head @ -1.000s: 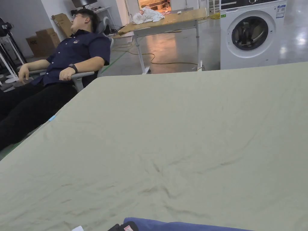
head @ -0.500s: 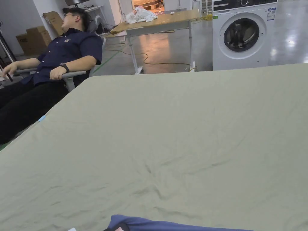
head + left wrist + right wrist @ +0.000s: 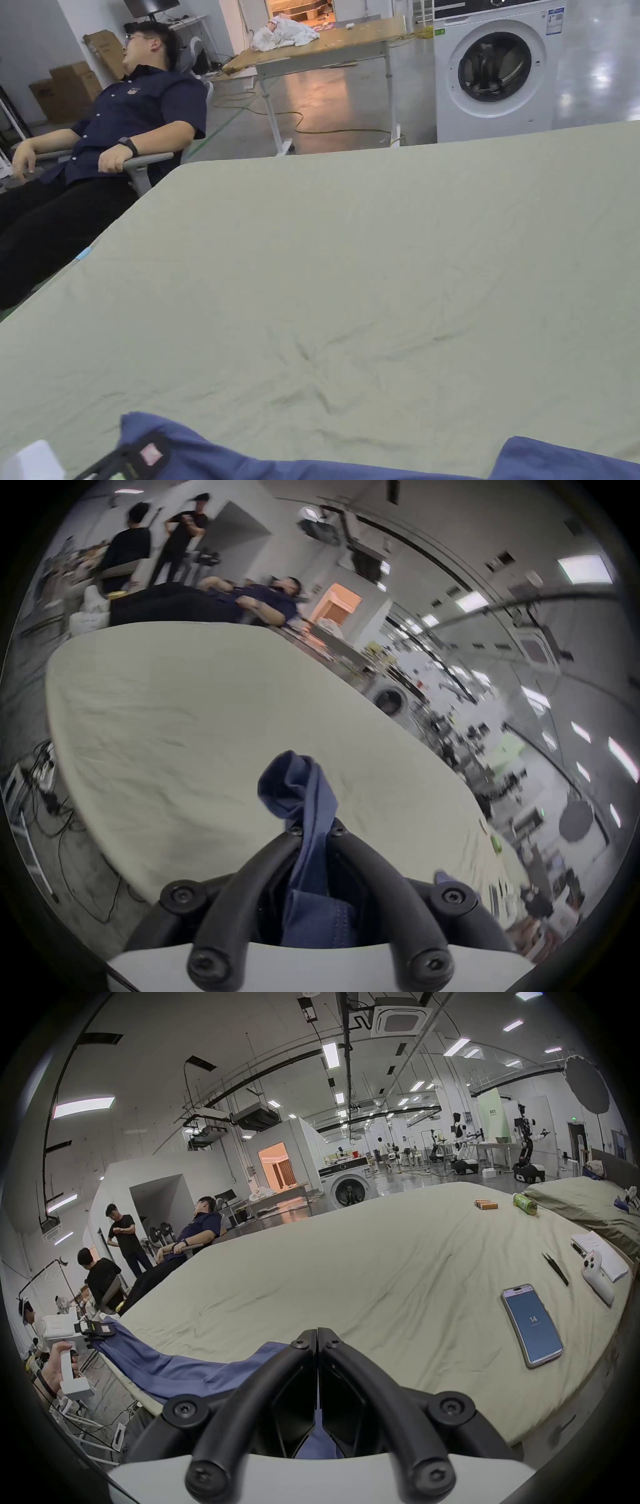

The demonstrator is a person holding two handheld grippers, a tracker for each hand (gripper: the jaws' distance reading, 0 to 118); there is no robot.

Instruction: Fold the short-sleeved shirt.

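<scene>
Left gripper (image 3: 316, 830): lower centre, jaws clamped on blue shirt (image 3: 304, 791).
Right gripper (image 3: 317, 1333): jaws closed, apparently pinching shirt edge.

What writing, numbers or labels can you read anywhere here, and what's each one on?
Washing machine sticker: too small to read.
Green wall panel: characters too blurred to read.
Phone: lit screen, not read out.
No other legible text.
</scene>
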